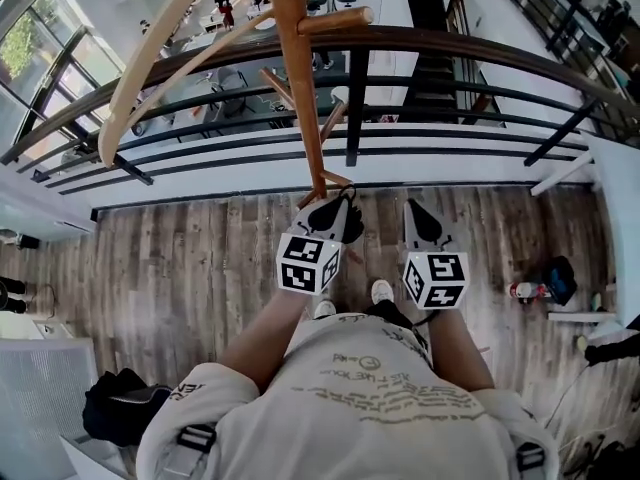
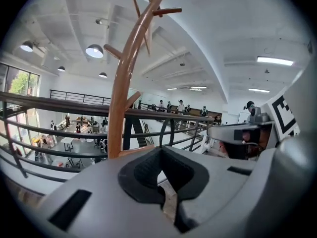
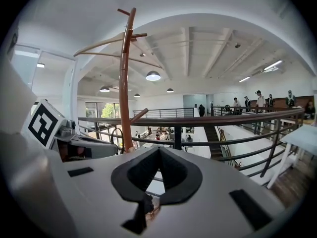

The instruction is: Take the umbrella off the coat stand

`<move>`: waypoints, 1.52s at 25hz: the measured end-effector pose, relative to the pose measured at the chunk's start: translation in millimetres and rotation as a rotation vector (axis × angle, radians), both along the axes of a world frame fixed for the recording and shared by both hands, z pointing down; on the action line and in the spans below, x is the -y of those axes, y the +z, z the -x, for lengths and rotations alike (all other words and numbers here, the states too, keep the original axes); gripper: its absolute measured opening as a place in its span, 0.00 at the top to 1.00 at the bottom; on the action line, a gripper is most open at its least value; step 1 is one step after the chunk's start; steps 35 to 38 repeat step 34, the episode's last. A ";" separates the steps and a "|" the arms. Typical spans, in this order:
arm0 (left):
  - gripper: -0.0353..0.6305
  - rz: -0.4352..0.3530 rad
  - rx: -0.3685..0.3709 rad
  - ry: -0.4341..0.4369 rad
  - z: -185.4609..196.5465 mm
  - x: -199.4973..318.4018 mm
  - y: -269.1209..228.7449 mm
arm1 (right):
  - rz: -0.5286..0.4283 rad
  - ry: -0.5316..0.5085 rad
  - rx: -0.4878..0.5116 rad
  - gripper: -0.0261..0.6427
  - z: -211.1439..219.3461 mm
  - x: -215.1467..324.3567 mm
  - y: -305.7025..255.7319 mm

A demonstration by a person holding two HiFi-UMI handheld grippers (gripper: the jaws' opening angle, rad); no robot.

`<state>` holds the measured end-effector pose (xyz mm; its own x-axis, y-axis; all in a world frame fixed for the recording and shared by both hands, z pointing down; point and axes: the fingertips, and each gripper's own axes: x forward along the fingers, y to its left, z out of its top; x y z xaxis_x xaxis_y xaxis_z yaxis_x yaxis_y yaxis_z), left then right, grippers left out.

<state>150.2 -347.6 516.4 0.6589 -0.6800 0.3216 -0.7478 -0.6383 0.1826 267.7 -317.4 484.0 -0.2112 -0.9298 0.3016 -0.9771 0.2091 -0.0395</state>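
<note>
The wooden coat stand (image 1: 300,78) rises in front of me by the railing, with curved arms and short pegs. In the left gripper view its pole (image 2: 119,98) stands just left of the jaws. The right gripper view has the same pole (image 3: 127,93) left of centre. A thin dark hook (image 3: 115,135) shows beside the pole's lower part; I cannot tell whether it is the umbrella's handle. No umbrella shows plainly in any view. My left gripper (image 1: 345,205) is shut and empty, close to the pole's foot. My right gripper (image 1: 416,210) is beside it, also shut and empty.
A dark metal railing (image 1: 450,53) with a wooden top rail runs behind the stand, and the floor drops to a lower hall beyond it. A black bag (image 1: 120,403) lies at my left on the plank floor. A white table (image 1: 612,183) and small floor items (image 1: 545,283) are at my right.
</note>
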 end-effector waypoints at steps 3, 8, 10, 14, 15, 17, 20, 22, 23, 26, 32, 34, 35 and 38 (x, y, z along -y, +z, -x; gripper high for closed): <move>0.94 -0.016 -0.006 0.036 -5.4 -12.5 -9.5 | -0.015 0.022 0.012 0.96 1.2 -13.9 -1.2; 0.94 -0.046 -0.015 0.079 -12.6 -25.1 -18.1 | -0.094 0.059 0.032 0.96 -1.1 -30.5 -17.7; 0.94 -0.046 -0.016 0.104 -16.6 -29.3 -18.4 | -0.113 0.070 0.033 0.96 -2.6 -34.9 -21.8; 0.94 -0.045 -0.009 0.148 -20.1 -33.6 -24.9 | -0.109 0.091 0.045 0.96 -0.8 -36.3 -26.1; 0.94 -0.046 -0.007 0.154 -19.4 -35.5 -26.0 | -0.107 0.094 0.049 0.96 0.6 -37.7 -25.5; 0.94 -0.049 0.000 0.161 -17.2 -41.1 -26.5 | -0.104 0.100 0.054 0.96 3.0 -42.7 -23.5; 0.94 -0.047 0.008 0.161 -14.2 -49.7 -29.6 | -0.107 0.105 0.059 0.96 4.5 -50.8 -26.9; 0.94 -0.041 0.013 0.157 -14.1 -56.1 -33.3 | -0.108 0.106 0.061 0.96 3.6 -57.0 -31.7; 0.94 -0.038 0.016 0.156 -14.2 -59.3 -34.2 | -0.106 0.106 0.062 0.96 3.3 -60.0 -32.9; 0.94 -0.037 0.018 0.156 -6.5 -64.3 -29.2 | -0.107 0.104 0.061 0.96 11.0 -64.2 -28.8; 0.94 -0.008 0.004 0.161 33.9 -37.6 0.2 | -0.076 0.107 0.052 0.96 52.8 -35.9 0.5; 0.94 0.007 -0.001 0.162 40.4 -26.4 7.2 | -0.063 0.111 0.048 0.96 59.4 -25.2 8.2; 0.94 0.007 -0.001 0.162 40.4 -26.4 7.2 | -0.063 0.111 0.048 0.96 59.4 -25.2 8.2; 0.94 0.007 -0.001 0.162 40.4 -26.4 7.2 | -0.063 0.111 0.048 0.96 59.4 -25.2 8.2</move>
